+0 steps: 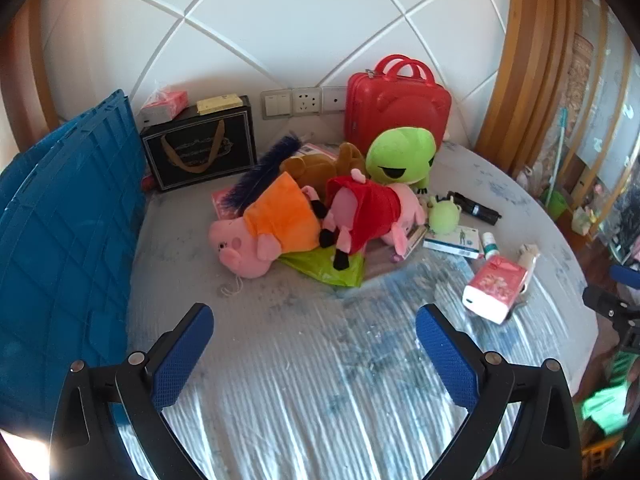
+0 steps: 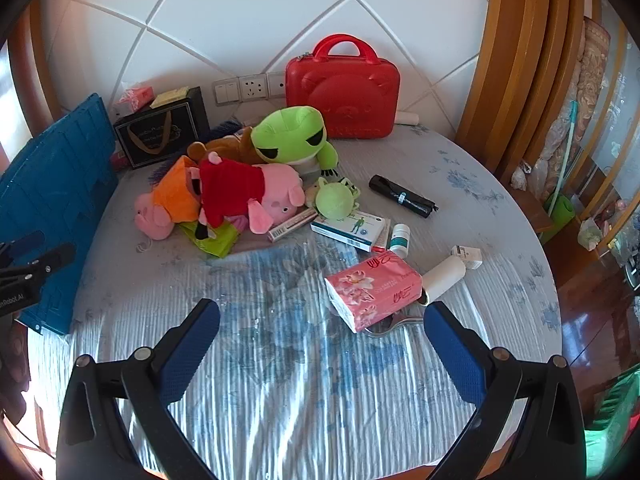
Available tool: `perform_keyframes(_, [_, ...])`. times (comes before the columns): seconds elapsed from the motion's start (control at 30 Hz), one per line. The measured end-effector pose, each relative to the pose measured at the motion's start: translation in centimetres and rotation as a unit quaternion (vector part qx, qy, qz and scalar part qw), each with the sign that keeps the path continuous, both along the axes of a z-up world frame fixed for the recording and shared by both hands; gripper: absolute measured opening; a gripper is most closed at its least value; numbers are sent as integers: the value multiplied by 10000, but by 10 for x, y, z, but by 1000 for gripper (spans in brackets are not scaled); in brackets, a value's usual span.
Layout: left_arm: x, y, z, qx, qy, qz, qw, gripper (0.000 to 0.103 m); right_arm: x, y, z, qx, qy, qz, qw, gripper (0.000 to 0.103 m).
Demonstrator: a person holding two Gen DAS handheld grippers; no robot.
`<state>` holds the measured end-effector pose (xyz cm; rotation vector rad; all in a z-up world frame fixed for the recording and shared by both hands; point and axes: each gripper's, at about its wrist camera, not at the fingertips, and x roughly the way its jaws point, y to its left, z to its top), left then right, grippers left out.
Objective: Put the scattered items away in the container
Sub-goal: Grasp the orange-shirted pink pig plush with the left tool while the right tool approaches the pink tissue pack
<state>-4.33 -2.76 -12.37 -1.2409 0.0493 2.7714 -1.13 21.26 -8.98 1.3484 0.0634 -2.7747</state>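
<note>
My left tool (image 1: 314,354) hangs over the bed (image 1: 304,392), its fingers spread wide with nothing between them. My right tool (image 2: 322,354) hovers the same way, spread and empty.

I take the pig in the red dress (image 2: 240,190) as my landmark. Far to its left the blue crate (image 2: 56,196) stands at the edge of the bed. Behind the pig and to its left is a black gift bag (image 2: 160,132). Touching the pig's left side lies a pig in an orange dress (image 2: 168,200). Just behind it sits a green frog (image 2: 294,136), with a red case (image 2: 344,94) further back against the wall. To its right lie a small green toy (image 2: 334,200), a white box (image 2: 350,230) and a black roll (image 2: 402,196). Nearer me, to the pig's right, is a pink tissue pack (image 2: 374,294).
</note>
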Motion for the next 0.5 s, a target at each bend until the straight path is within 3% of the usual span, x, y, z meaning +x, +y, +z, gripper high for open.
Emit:
perform_keyframes(0.27, [-58, 27, -49, -343, 71, 89, 9993, 103, -39, 56, -73, -78, -478, -209, 9986, 103])
perform_keyframes(0.5, [-120, 21, -85, -855, 309, 181, 9957, 103, -59, 69, -137, -314, -965, -238, 9946, 103])
